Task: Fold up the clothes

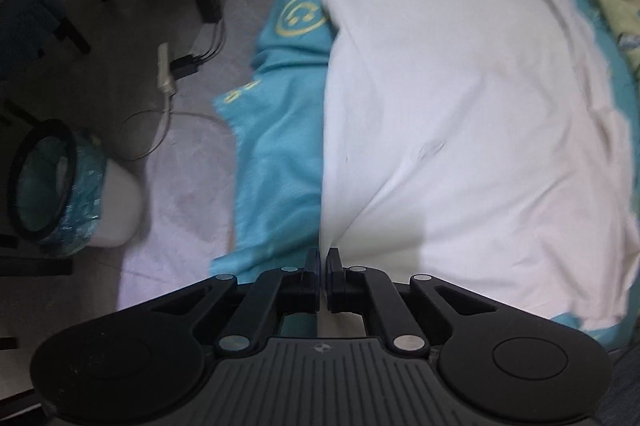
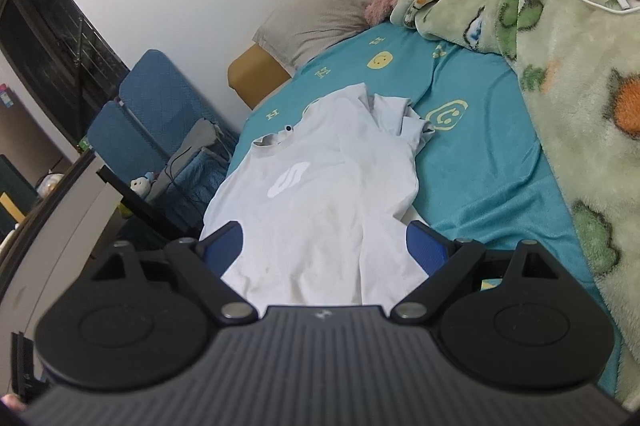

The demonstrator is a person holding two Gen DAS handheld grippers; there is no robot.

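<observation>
A white T-shirt (image 1: 460, 98) with a pale chest logo lies spread on a teal bed sheet (image 1: 276, 154). My left gripper (image 1: 323, 258) is shut on the shirt's near hem corner at its left edge. In the right wrist view the same T-shirt (image 2: 320, 194) lies lengthwise, collar at the far end, its right sleeve crumpled. My right gripper (image 2: 324, 246) is open, its blue-padded fingers (image 2: 426, 252) wide apart over the shirt's near hem, holding nothing.
A green patterned blanket (image 2: 568, 74) and a pink fleece lie on the bed's right side, a grey pillow (image 2: 340, 6) at the head. Left of the bed are a floor with cables (image 1: 168, 74), a lined bin (image 1: 48, 182), a blue folding chair (image 2: 144, 114).
</observation>
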